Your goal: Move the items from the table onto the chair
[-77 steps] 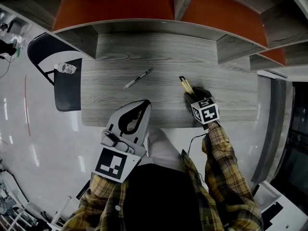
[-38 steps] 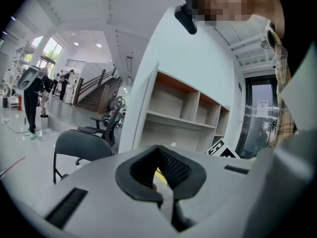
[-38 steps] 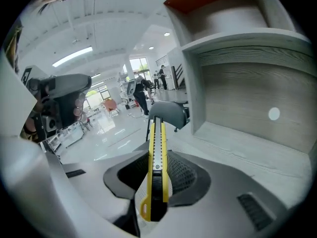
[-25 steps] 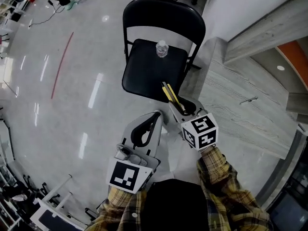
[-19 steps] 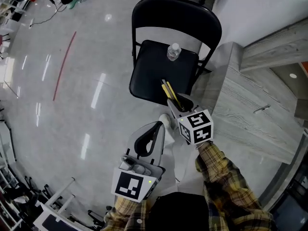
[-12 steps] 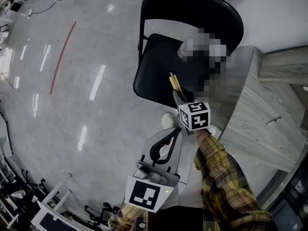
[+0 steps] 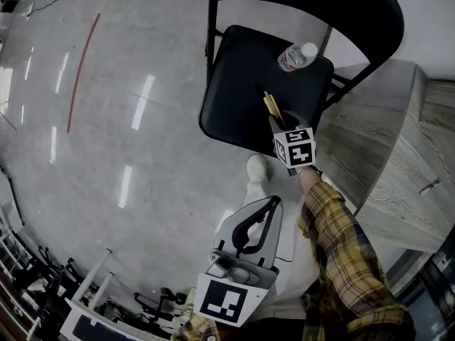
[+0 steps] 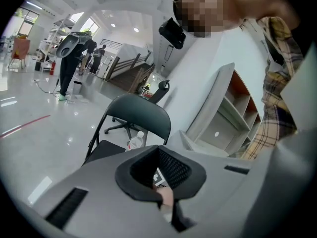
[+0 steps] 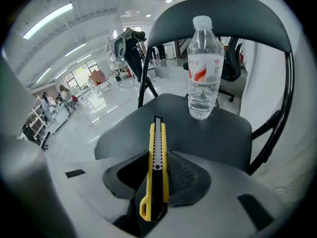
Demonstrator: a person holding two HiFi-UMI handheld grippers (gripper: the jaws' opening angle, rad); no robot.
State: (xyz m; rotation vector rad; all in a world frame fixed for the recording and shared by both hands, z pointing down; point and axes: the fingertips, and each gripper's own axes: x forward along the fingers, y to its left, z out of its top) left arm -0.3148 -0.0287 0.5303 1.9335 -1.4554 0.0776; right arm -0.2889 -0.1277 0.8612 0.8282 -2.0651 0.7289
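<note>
Two grippers show in the head view, and only one carries anything. The right gripper (image 7: 279, 122) reaches out over the black folding chair (image 7: 238, 84), its jaws clamped on a yellow utility knife (image 9: 155, 155). The knife runs lengthwise between the pads, its hooked yellow tail nearest the camera and its nose pointing out over the seat. In the right gripper view the nose aims toward a clear water bottle (image 9: 203, 68) with a white cap and a red label. That bottle stands upright on the seat, near the backrest, well apart from the knife. Whether the knife touches the seat I cannot tell; it lies over the front part, on the side nearest the table.

The left gripper (image 7: 274, 200) hangs lower and closer to the person, off the chair's front edge and above the pale glossy floor (image 7: 106, 190). Its jaws are together at the tips and grip nothing. In the left gripper view, the gap between its pads gives only a glimpse of a square marker pattern beyond.

The grey wood-grain table (image 7: 370, 148) sits at the right of the head view, just beside the chair. A pen (image 7: 429, 186) lies on it near the picture's edge. A plaid sleeve (image 7: 334, 240) leads up to the right gripper, and a red line (image 7: 82, 73) crosses the floor on the far left.
</note>
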